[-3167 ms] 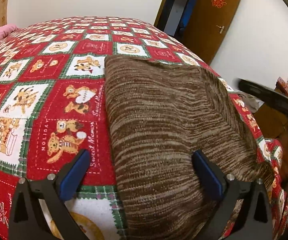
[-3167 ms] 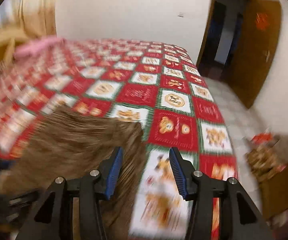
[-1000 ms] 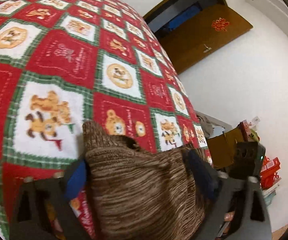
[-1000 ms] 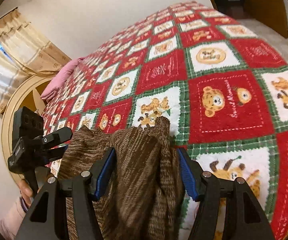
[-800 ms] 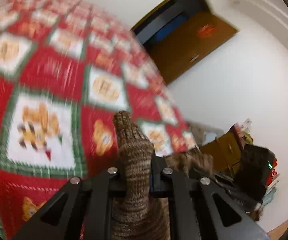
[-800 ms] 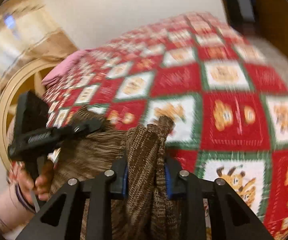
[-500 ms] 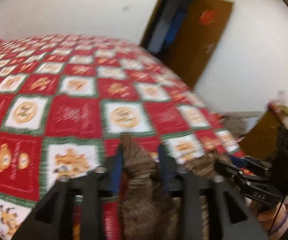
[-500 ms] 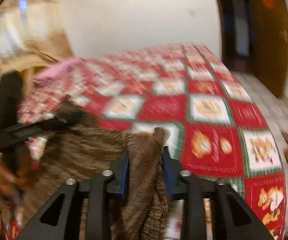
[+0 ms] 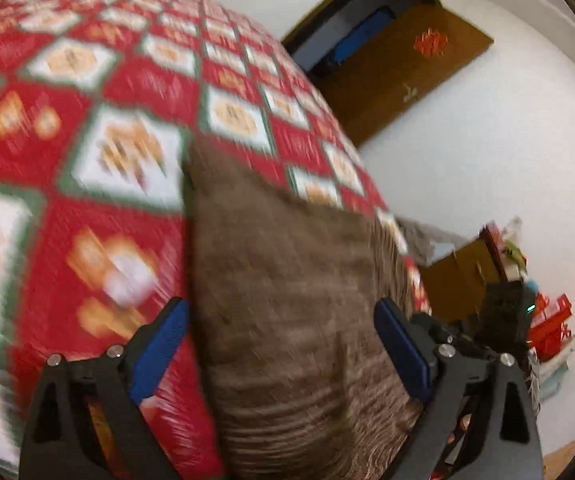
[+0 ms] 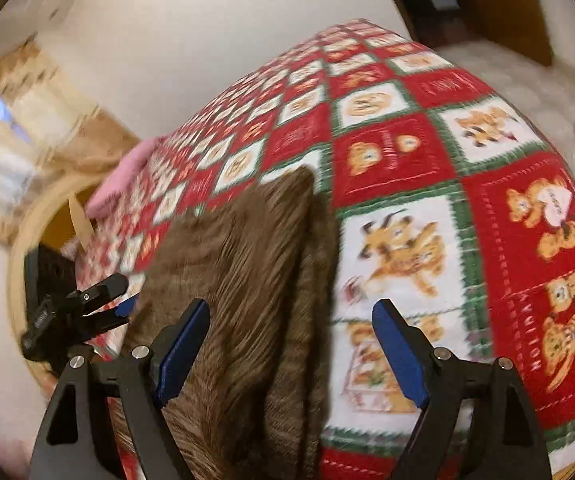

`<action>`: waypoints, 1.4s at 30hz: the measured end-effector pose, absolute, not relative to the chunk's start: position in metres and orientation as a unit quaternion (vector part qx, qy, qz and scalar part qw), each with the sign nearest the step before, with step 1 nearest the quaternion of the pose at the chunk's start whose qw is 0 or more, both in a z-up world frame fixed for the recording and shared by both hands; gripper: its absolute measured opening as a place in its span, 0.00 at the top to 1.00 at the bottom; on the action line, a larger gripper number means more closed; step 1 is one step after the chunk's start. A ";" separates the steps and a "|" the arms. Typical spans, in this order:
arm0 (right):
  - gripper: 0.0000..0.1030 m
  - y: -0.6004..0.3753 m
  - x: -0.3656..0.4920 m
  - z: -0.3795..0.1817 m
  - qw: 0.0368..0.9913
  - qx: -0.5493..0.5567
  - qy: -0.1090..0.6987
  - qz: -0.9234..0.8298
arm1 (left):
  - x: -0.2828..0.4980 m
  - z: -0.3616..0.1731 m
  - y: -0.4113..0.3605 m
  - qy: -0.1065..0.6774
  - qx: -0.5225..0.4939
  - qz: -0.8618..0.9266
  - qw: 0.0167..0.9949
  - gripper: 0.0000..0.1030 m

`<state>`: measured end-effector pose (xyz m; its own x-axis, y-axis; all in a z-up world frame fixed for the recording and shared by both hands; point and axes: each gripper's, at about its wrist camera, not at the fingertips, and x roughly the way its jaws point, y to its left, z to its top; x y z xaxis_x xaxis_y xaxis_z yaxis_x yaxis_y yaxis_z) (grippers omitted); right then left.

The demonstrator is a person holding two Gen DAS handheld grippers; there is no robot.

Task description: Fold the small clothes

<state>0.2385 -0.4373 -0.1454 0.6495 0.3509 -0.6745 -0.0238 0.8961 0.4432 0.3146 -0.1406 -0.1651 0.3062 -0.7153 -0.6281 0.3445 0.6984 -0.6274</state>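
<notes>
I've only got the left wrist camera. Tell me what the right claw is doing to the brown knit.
Observer: The right claw is opening. The brown knit's layered right edge lies between its pads, unpinched.
Operator: Report what's at the bed's far end.
Observer: A pink pillow lies on the bedspread, near a curtained window.
Operator: Describe my left claw from there.
Observer: The left claw is at the knit's left edge, opening.
</notes>
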 end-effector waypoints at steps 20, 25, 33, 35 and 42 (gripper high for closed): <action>0.60 -0.450 0.323 -0.169 0.850 0.257 0.425 0.176 | 0.378 -0.167 -0.167 0.482 -0.189 -0.386 0.763 0.21; 0.68 -0.439 0.322 -0.161 0.872 0.208 0.419 0.145 | 0.377 -0.170 -0.158 0.463 -0.205 -0.382 0.773 0.58; 0.75 -0.402 0.271 -0.092 0.927 0.100 0.349 0.092 | 0.339 -0.123 -0.141 0.381 -0.196 -0.372 0.824 0.81; 0.75 -0.394 0.247 -0.065 0.939 0.079 0.323 0.085 | 0.323 -0.099 -0.136 0.350 -0.193 -0.386 0.831 0.81; 0.76 -0.365 0.151 0.026 0.971 0.040 0.227 0.070 | 0.244 -0.007 -0.120 0.228 -0.152 -0.427 0.862 0.84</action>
